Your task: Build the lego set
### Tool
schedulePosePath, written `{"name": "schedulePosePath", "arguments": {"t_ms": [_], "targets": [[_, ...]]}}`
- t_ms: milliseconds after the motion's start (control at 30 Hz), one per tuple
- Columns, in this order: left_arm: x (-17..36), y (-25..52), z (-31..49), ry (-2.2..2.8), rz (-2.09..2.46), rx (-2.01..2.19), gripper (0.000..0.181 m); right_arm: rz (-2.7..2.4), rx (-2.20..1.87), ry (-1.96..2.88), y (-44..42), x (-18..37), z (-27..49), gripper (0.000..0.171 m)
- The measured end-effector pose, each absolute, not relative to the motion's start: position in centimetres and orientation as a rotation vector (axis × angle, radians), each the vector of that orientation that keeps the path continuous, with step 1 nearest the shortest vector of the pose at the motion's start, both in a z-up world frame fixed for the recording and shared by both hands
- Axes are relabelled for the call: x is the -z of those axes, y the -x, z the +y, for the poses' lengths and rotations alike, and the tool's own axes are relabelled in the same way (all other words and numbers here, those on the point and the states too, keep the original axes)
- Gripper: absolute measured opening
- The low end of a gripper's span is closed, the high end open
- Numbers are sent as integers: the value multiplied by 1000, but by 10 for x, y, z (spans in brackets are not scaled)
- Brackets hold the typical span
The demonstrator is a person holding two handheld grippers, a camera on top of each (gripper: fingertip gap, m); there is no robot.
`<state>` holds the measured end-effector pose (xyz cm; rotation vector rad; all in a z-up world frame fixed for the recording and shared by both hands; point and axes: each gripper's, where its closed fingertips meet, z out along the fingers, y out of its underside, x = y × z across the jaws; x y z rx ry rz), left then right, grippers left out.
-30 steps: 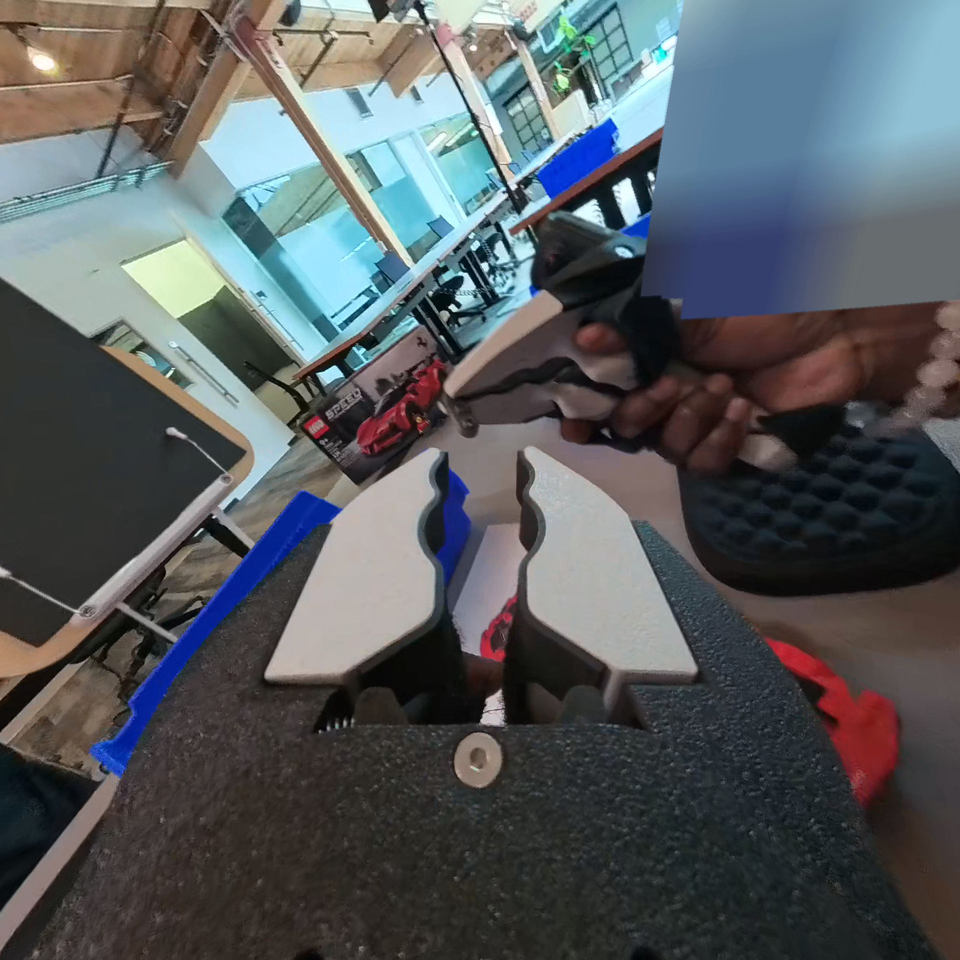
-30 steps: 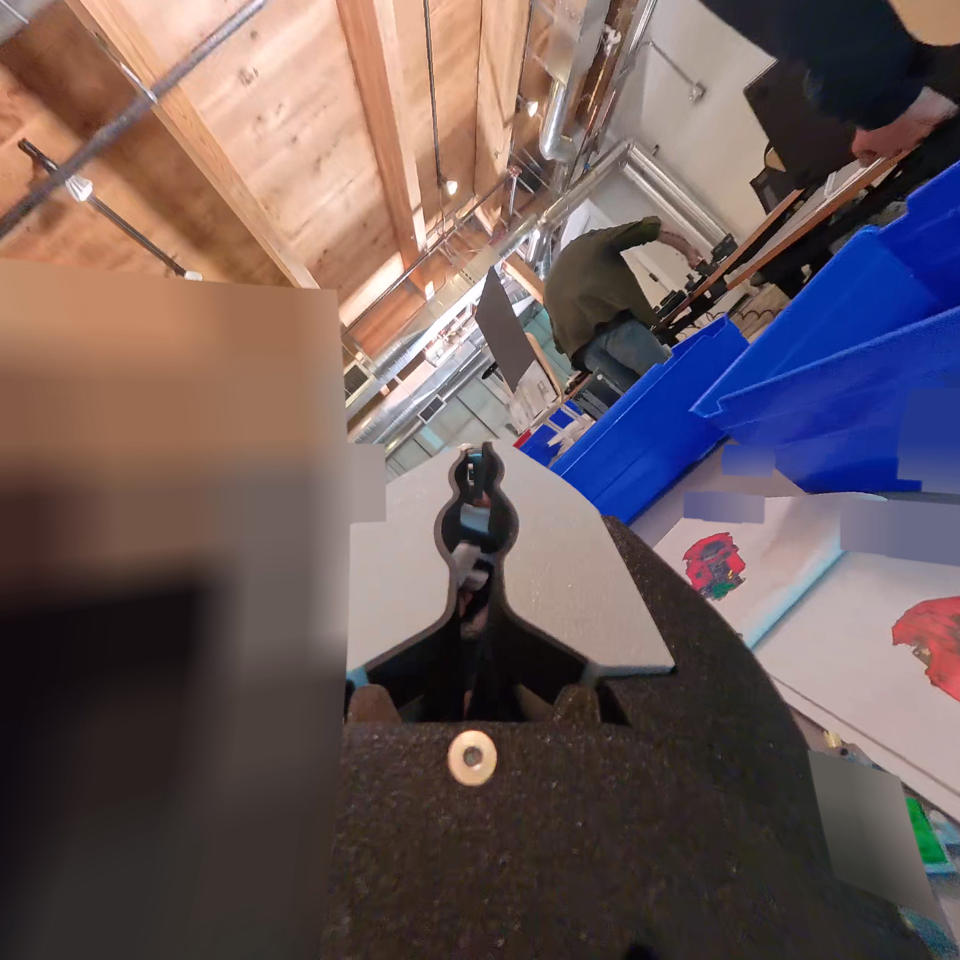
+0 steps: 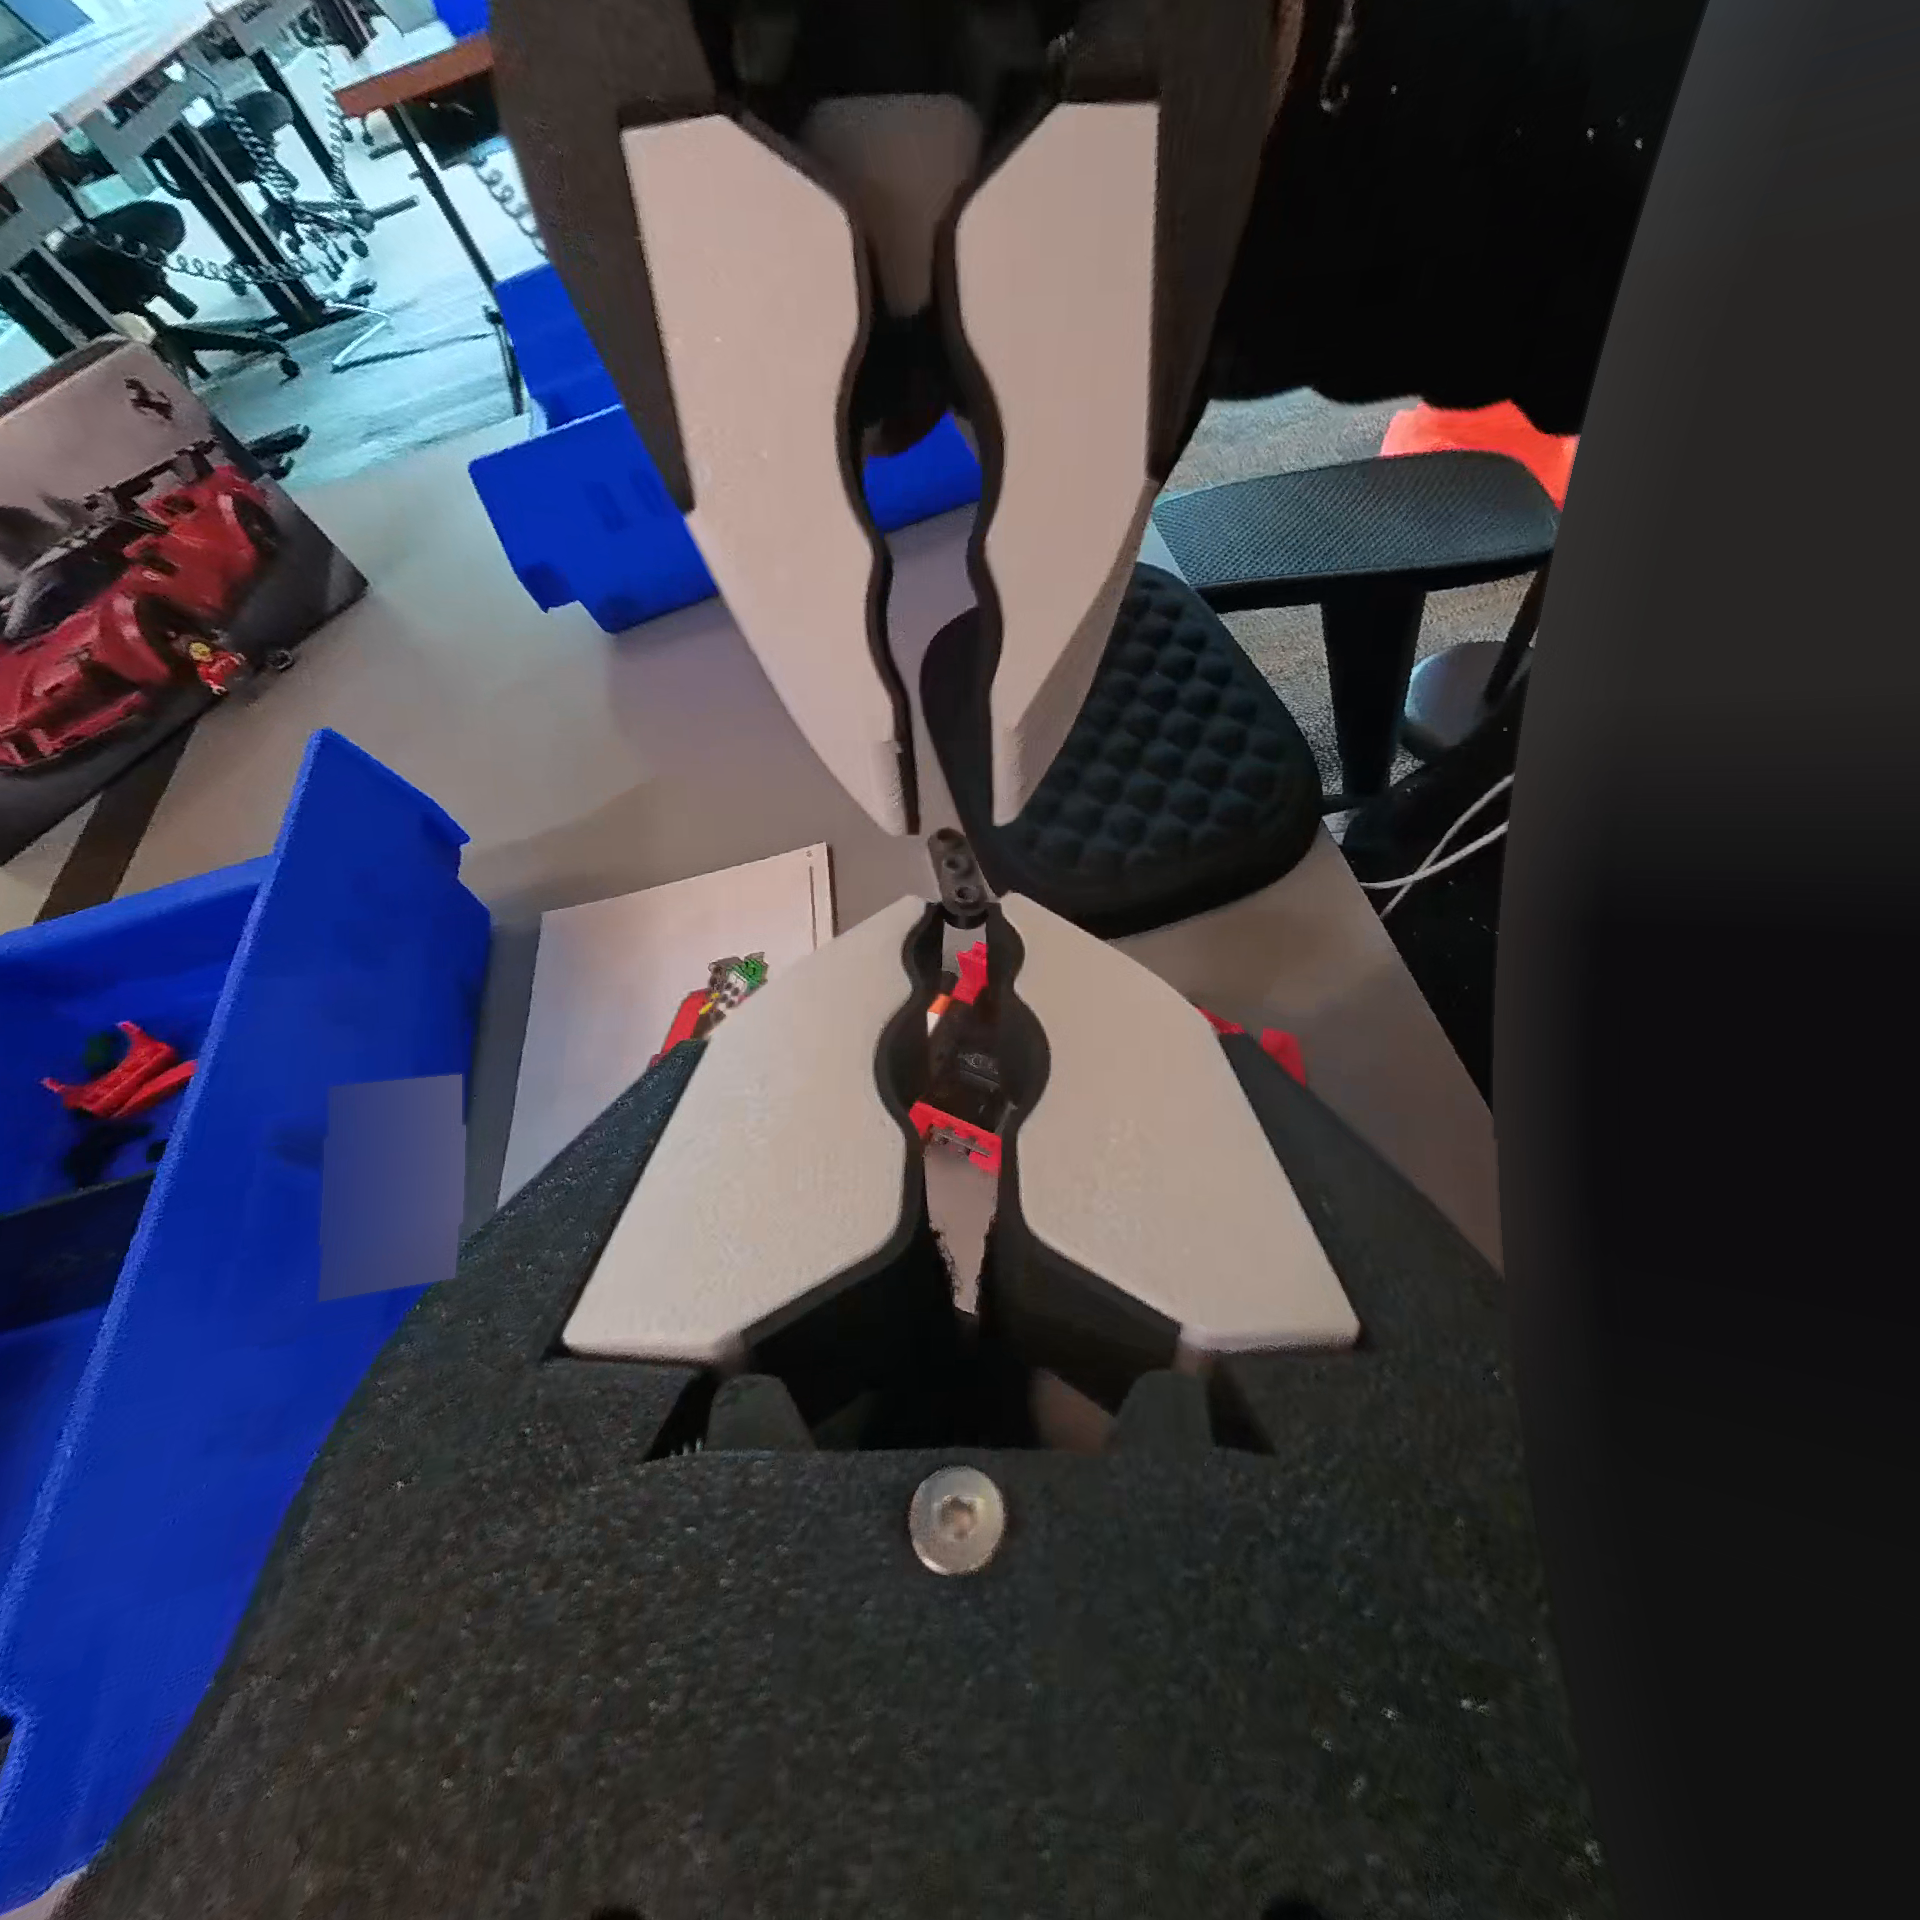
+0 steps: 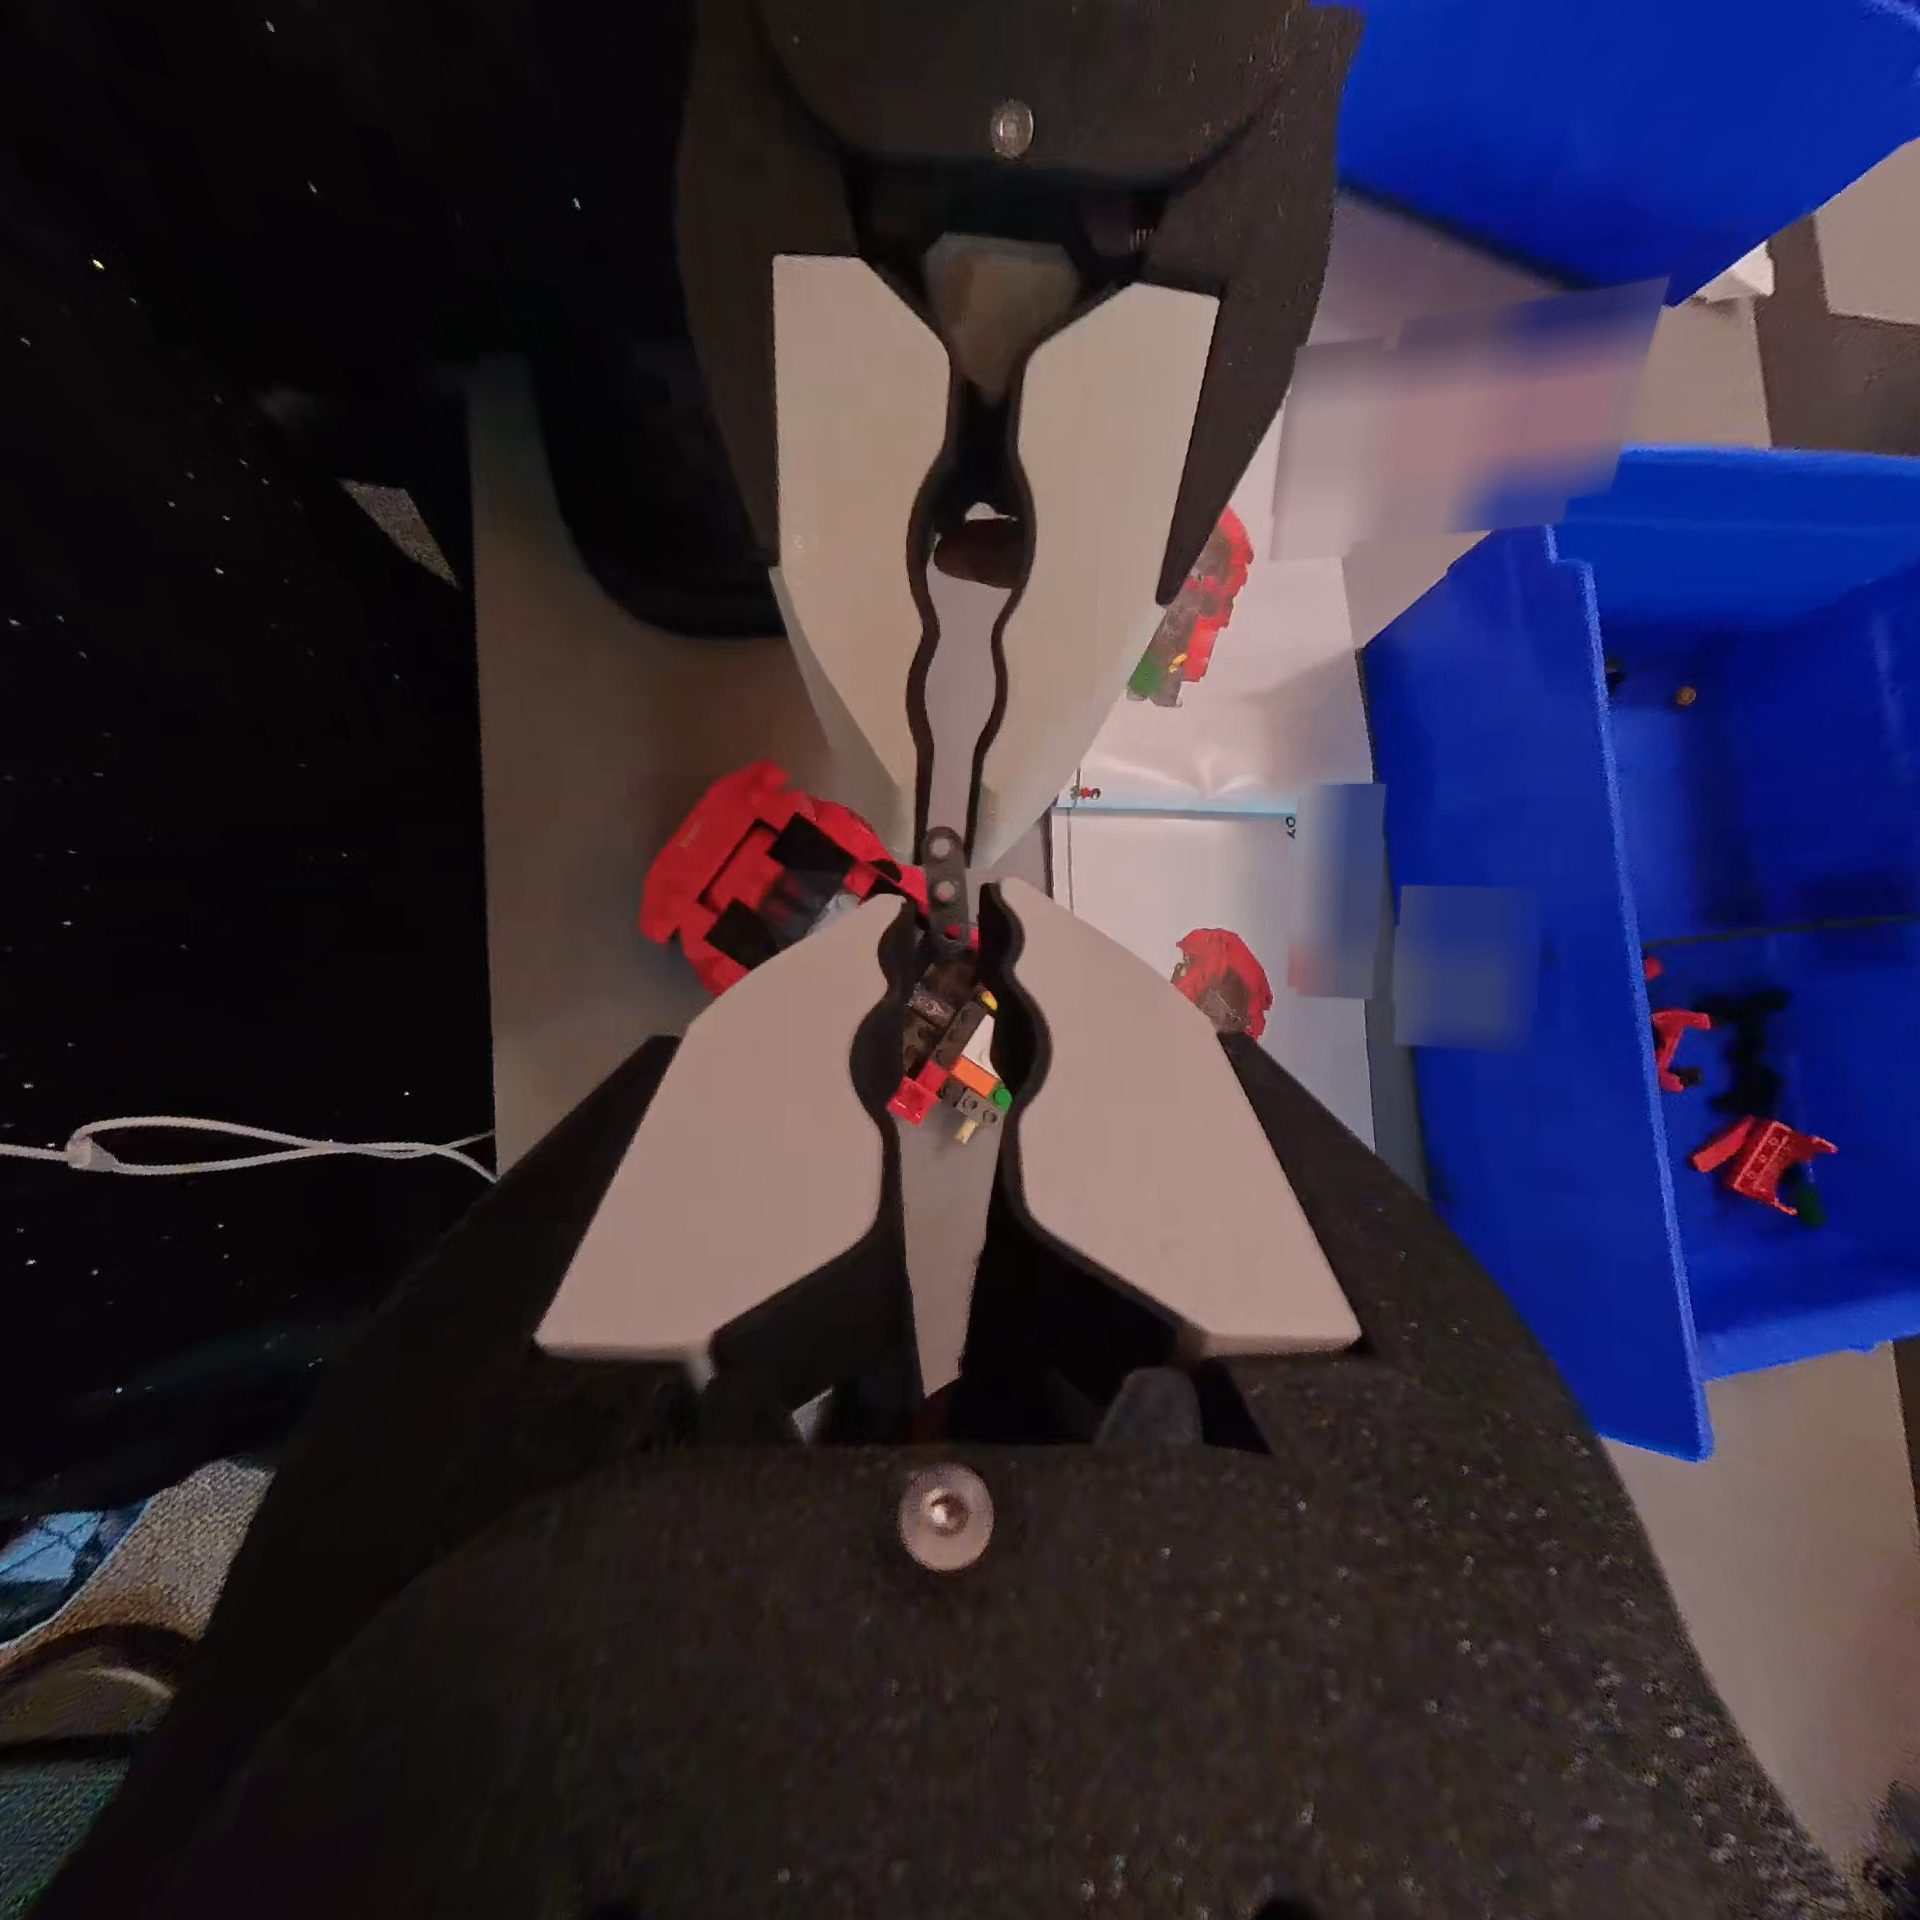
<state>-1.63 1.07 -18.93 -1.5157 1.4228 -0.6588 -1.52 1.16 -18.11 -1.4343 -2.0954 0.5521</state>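
Grey tabletop (image 4: 582, 1039) carries a half-built red brick car (image 4: 758, 883) at nine o'clock. Both grippers, left gripper (image 3: 958, 914) and right gripper (image 4: 951, 914), meet tip to tip, clenched on a small black holed beam (image 3: 956, 868); loose red pieces (image 4: 1756, 1153) in the blue plastic bin (image 4: 1507, 1039) suggest much remains.

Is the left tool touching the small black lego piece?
Touching. In the left wrist view the left tool pinches the lower end of the black piece; the right wrist view shows the same.
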Motion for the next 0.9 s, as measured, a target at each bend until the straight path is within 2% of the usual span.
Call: {"name": "schedulePosePath", "arguments": {"t_ms": [500,667,900], "targets": [[195,18,12,1516,1432,663,8,-2146,-451,1443,19,195,15,8],[191,23,18,1521,1370,605,20,-2011,-539,1522,21,191,19,7],[162,49,30,1467,1137,512,20,-1766,-655,1623,10,191,18,7]]}}
